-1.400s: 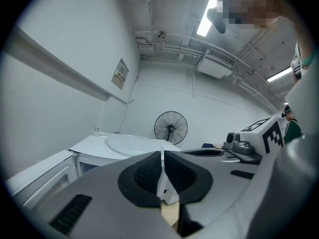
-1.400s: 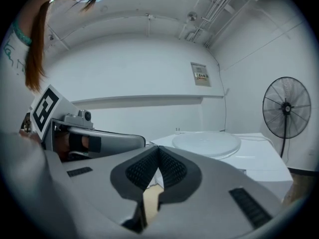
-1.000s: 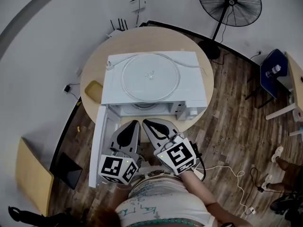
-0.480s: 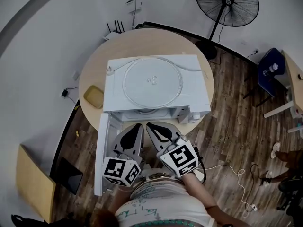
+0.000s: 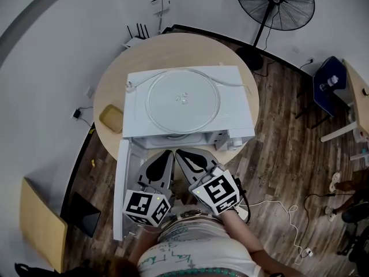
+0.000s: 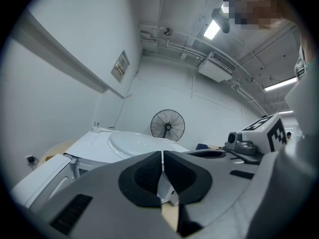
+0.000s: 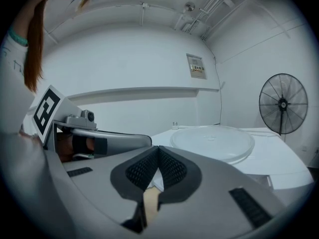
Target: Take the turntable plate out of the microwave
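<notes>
The left gripper (image 5: 166, 154) and right gripper (image 5: 180, 153) are pale grey shells with black ribbed pads (image 6: 144, 176) at the tips. Each carries a white cube (image 5: 144, 208) with black square markers. A black cable (image 5: 245, 203) hangs off the right one. The person wears a white top (image 5: 196, 250) with teal scribbles and has long reddish-brown hair (image 7: 34, 49)

White microwave (image 5: 237, 109), clear plate (image 5: 183, 100), tan table (image 5: 173, 48), black fan (image 5: 275, 3), dark wood-grain floor (image 5: 288, 149).
</notes>
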The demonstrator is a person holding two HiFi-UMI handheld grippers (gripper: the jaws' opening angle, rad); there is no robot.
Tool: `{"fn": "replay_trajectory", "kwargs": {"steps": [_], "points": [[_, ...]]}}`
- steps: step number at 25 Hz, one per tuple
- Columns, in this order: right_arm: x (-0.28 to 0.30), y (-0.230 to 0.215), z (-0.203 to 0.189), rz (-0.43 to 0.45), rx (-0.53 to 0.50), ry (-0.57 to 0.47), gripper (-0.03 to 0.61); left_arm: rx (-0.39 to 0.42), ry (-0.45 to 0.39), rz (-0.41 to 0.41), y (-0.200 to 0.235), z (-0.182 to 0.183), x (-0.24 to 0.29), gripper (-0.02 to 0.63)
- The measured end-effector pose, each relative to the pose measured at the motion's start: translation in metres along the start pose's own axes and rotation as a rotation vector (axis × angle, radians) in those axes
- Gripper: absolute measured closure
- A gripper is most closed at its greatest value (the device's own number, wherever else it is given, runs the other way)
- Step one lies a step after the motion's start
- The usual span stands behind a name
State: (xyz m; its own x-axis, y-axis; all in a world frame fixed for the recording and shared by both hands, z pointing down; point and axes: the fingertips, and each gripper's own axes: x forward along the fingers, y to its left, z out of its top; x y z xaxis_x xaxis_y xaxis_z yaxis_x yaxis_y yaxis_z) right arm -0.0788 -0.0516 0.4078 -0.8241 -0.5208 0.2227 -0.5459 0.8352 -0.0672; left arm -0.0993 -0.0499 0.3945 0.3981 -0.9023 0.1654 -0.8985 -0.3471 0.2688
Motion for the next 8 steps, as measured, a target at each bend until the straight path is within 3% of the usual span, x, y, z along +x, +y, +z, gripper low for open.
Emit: {"fn": "replay_trajectory", "kwargs": {"steps": [8], "points": [[0.0040, -0.0004, -0.0038, 0.025, -0.003, 0.014, 0.588, -0.020, 0.005, 0.018, 0.0043, -0.0030, 0.0031, 0.592]]}}
